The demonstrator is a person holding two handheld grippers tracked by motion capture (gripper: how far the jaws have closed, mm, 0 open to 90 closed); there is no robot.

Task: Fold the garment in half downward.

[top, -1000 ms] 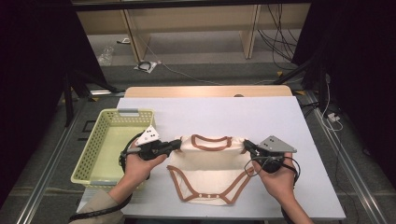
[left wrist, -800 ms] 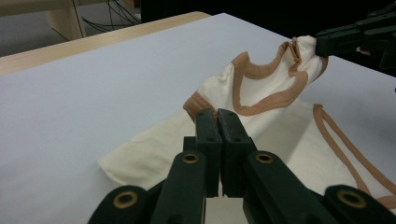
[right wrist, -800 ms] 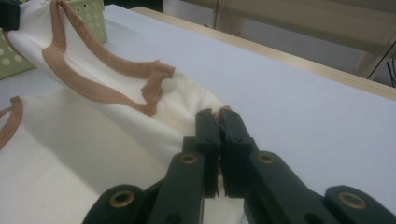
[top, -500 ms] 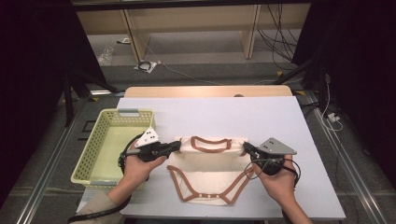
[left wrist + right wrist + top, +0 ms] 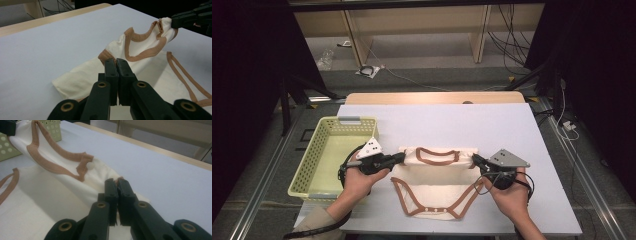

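Observation:
A cream baby bodysuit (image 5: 432, 182) with brown trim lies on the white table, neck opening toward the far side. My left gripper (image 5: 401, 157) is shut on its left shoulder corner, and my right gripper (image 5: 475, 160) is shut on the right shoulder corner. Between them the top edge is lifted and stretched. In the left gripper view the jaws (image 5: 116, 62) pinch the trimmed shoulder of the bodysuit (image 5: 140, 60), with the other gripper at the upper right. In the right gripper view the jaws (image 5: 116, 182) pinch the cloth edge of the bodysuit (image 5: 57, 182).
A pale green perforated basket (image 5: 312, 165) stands at the table's left edge, just beside my left hand. The white table surface (image 5: 472, 122) stretches open beyond the garment. A wooden strip (image 5: 432, 97) runs along the far edge.
Both grippers have drawn slightly toward the person, with the bodysuit's top edge held between them. The garment's lower part stays flat on the table.

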